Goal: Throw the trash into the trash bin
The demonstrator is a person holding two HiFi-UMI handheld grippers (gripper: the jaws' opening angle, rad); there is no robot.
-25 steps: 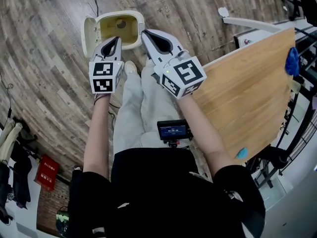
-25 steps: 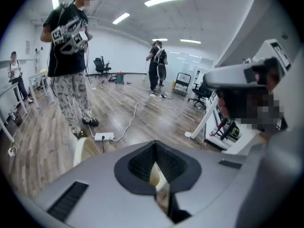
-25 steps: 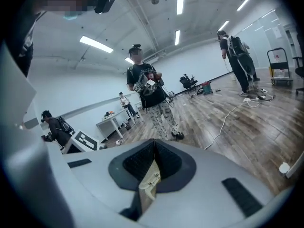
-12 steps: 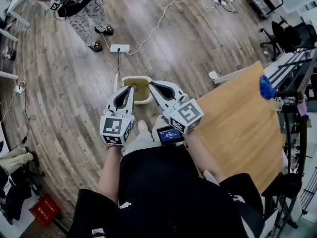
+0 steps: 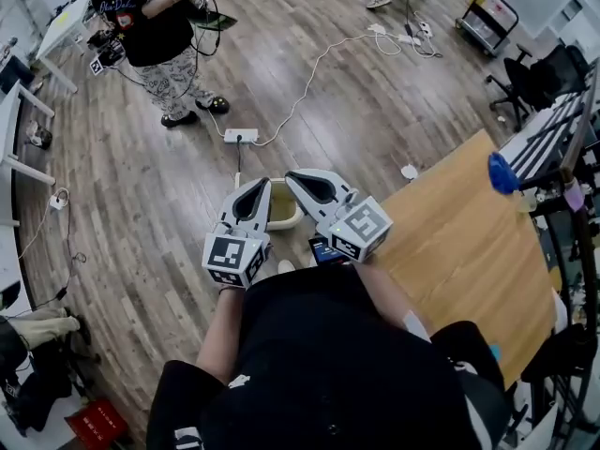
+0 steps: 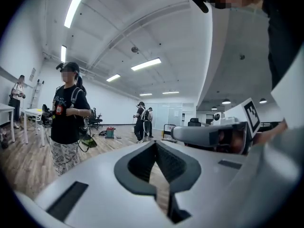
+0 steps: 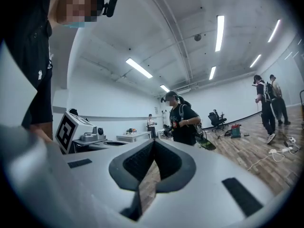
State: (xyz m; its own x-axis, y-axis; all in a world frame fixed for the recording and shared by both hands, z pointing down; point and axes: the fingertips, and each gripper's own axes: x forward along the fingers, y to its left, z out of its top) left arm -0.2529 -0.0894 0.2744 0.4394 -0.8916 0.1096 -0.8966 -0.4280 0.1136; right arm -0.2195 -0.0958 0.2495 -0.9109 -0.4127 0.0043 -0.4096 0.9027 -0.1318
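Down on the wooden floor stands the cream trash bin [image 5: 282, 213], lid open; only a strip of it shows between my two grippers. My left gripper [image 5: 257, 185] is held high and level in front of my chest, jaws shut with nothing in them. Beside it my right gripper [image 5: 298, 177] is shut and empty too. In the left gripper view the left gripper [image 6: 156, 144] points out across the room, pads together. The right gripper [image 7: 153, 143] in its own view shows the same. No trash is visible in either gripper.
A wooden table [image 5: 459, 251] lies at my right with a blue object [image 5: 502, 173] at its far end. A power strip [image 5: 241, 136] and white cable [image 5: 319, 64] lie on the floor ahead. A person [image 5: 157, 36] stands at the far left; others stand farther back.
Both grippers have risen from just above the open bin to chest height and tipped to level. The bin now sits far below, and more of the room shows.
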